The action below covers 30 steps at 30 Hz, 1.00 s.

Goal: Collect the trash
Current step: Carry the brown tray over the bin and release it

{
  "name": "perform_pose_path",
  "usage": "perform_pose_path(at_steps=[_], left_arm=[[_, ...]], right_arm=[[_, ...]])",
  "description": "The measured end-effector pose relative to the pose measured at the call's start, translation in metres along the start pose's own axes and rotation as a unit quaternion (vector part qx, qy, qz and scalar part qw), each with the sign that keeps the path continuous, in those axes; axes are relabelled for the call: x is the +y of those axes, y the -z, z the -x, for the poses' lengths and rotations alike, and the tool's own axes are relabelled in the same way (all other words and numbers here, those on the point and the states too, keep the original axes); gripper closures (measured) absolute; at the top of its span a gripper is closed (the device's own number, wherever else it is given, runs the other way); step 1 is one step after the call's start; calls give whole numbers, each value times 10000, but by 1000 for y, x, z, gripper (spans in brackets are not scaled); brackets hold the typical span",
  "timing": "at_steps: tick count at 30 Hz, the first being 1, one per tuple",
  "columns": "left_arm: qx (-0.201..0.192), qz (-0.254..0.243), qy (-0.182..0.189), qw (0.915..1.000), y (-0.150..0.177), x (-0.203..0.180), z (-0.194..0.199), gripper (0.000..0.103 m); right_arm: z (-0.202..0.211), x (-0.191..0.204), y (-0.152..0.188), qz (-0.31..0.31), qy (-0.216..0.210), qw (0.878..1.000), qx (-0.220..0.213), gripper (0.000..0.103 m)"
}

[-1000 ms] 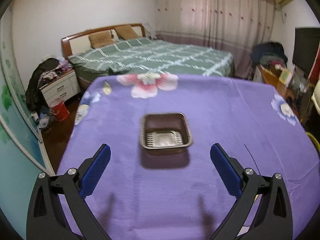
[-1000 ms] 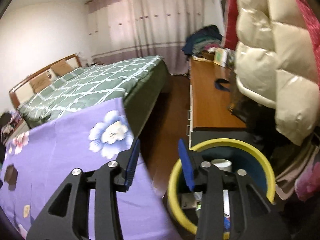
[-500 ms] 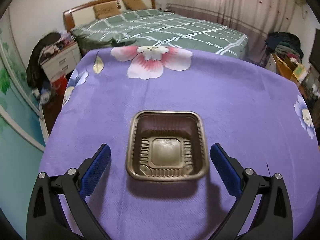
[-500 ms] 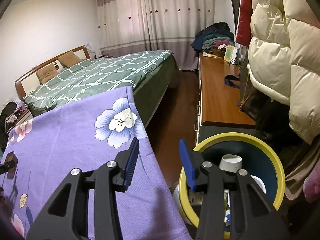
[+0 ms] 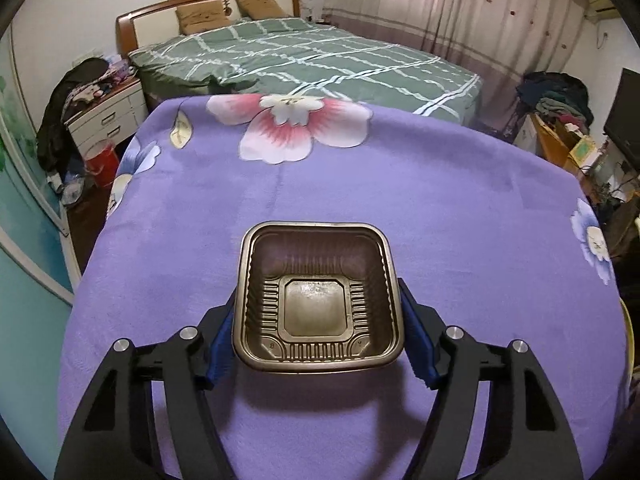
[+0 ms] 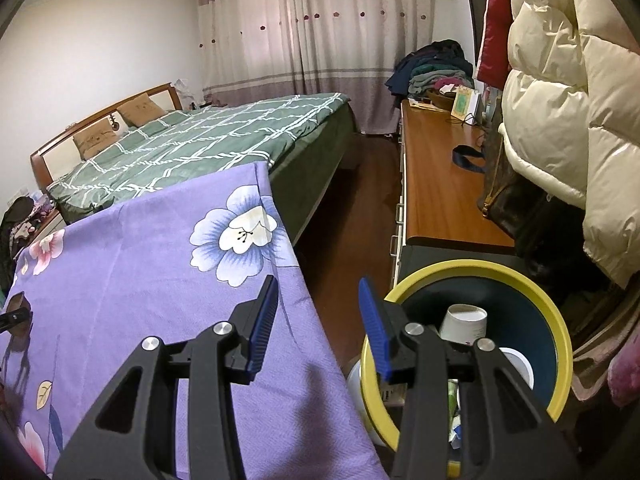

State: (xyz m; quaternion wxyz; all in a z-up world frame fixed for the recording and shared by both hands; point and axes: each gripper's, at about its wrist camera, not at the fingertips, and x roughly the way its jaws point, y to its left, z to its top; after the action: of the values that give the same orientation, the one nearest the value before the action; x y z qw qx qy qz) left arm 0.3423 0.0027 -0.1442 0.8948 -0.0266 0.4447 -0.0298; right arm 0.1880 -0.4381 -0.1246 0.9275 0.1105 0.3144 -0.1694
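Note:
A brown plastic food tray (image 5: 318,300) sits on the purple flowered tablecloth (image 5: 440,208). My left gripper (image 5: 318,332) is shut on the tray, its blue pads pressed against the tray's left and right walls. My right gripper (image 6: 318,316) is open and empty, above the table's right edge. A yellow-rimmed trash bin (image 6: 556,316) stands on the floor just right of it, with a white paper cup (image 6: 464,322) and other litter inside. The tray and left gripper show small at the far left of the right wrist view (image 6: 18,306).
A green checked bed (image 5: 312,60) lies beyond the table. A wooden sideboard (image 6: 436,192) and a cream puffer jacket (image 6: 568,100) stand right of the bin. A white nightstand (image 5: 108,116) and red bucket (image 5: 100,158) are at the left.
My left gripper moved forward around the tray and closed on its sides. My right gripper shifted slightly and stays open by the bin.

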Motion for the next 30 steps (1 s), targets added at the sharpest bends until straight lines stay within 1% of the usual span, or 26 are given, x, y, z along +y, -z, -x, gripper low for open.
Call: perform_pose_path(at_steps=[3,7,10,13,14,15,17,18,20,21,23,24,26,27,30], left_arm=[[-52,-167,166,9997,1,-17,13,34],[-130,-547,473,9973,5,-58,33,34],[-137,-948,828,9920,11,-102,47,34],[-126,-1337,1239,9832,20,-153,58,34],[-100,-1483,1406,9789,24,-173,61,34],[-78,-1575,1516,9758,26,-186,63,34],[-45,-1843,1756,9670,32,-223,68,34],[-40,-2013,1883,9612,36,-247,71,34],[3,-2189,2052,9539,44,-277,75,34],[59,-2321,2189,9477,48,-301,76,34],[137,-2488,2336,9399,56,-330,77,34],[205,-2632,2427,9335,61,-353,77,34],[272,-2848,2511,9247,70,-384,76,34],[304,-2952,2524,9210,74,-401,75,34],[444,-3149,2590,9120,84,-436,69,34]], right_arm=[[4,-6,-1,-47,-53,10000,65,63],[25,-19,5,51,-33,10000,56,63],[43,-34,14,106,-19,9998,143,62],[67,-57,20,81,69,9999,122,61],[75,-64,21,80,109,9999,107,58],[84,-72,23,72,175,9998,76,58],[99,-88,26,30,272,9996,30,57],[106,-96,28,-10,311,9995,12,57],[119,-111,32,-125,383,9992,-44,57],[125,-118,35,-163,435,9989,-51,57],[135,-132,41,-255,513,9983,-74,56],[137,-136,42,-284,543,9981,-77,56],[142,-146,47,-339,605,9976,-62,56],[144,-152,50,-402,619,9973,-50,56],[145,-163,55,-509,625,9967,-24,56]])
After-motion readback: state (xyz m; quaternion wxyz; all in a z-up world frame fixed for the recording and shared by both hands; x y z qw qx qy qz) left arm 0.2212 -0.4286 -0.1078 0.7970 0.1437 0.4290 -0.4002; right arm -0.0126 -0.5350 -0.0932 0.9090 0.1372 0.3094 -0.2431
